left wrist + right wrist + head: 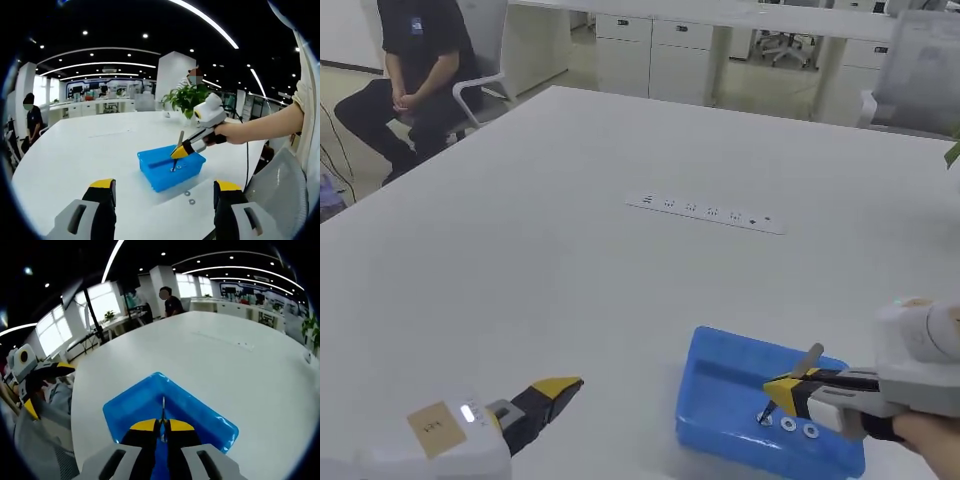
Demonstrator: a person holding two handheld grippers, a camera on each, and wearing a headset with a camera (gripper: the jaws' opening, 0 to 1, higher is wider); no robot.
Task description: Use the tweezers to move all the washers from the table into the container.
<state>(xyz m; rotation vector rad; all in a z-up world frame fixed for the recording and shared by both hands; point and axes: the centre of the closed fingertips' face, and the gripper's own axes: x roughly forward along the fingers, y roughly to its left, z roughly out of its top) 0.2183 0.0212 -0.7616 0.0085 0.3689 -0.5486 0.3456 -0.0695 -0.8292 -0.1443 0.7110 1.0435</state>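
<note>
**Table** (570, 200): white, broad. A recessed power strip (705, 212) lies flat in its far middle.

**Container** (720, 380): blue, rectangular and shallow. It stands on the near right part of the table. In the left gripper view (155, 175) it sits just ahead of that gripper's jaws. In the right gripper view (125, 407) it sits with 1 corner pointing away.

**Right gripper** (780, 385): held over the container by a hand at the right edge. Its yellow-tipped jaws are pressed together on the tweezers. This also shows in its own view (162, 426) and in the left gripper view (180, 150).

**Tweezers** (767, 410): slim, metal, clamped in the right gripper. The tips point down into the container, at or just above its floor; whether they touch it cannot be told. The upper end juts out behind the jaws (179, 137).

**Washers**, 2 groups:
- 2 pale rings (788, 425) lie on the container floor just beside the tweezer tips.
- 2 more (187, 193) lie on the table just beside the container's near corner.

**Left gripper** (165, 184): low at the near left of the table (560, 385), well apart from the container. Its jaws are spread wide.

**Surroundings**: 1 person (415, 60) sits on a chair (480, 85) beyond the far left corner. 1 potted plant (187, 97) stands at the far end of the table.
</note>
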